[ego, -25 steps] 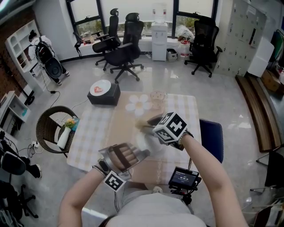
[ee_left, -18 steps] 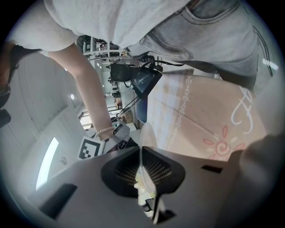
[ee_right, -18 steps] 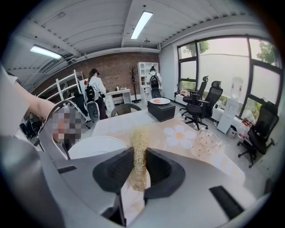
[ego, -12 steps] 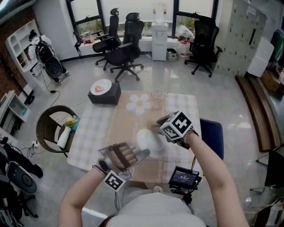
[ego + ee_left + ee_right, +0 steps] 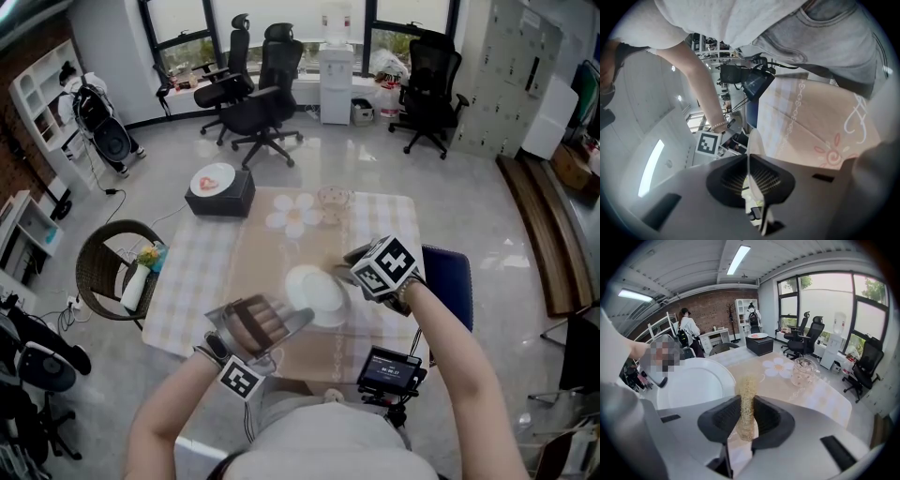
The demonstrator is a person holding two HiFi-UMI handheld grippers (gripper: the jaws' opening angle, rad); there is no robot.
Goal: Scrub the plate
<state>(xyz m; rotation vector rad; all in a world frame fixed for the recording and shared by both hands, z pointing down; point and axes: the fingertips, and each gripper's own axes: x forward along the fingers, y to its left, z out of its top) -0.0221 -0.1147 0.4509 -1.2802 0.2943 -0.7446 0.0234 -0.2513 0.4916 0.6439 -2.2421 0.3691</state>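
Table (image 5: 375, 225) lies below me; over it my left gripper (image 5: 750, 180) clamps the white plate (image 5: 316, 293) at its 7 o'clock rim, edge-on in that view. My right gripper (image 5: 749, 416) pinches a straw-coloured scrubber (image 5: 746, 394) at the plate's 3 o'clock, hidden from overhead.

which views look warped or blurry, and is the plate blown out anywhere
Head view: sharp, evenly lit, slight bending at the edges; the plate is bright white with little surface detail. Left gripper view: heavy fisheye with a dark round border. Right gripper view: same fisheye, bright ceiling strips, the scrubber close yet crisp.
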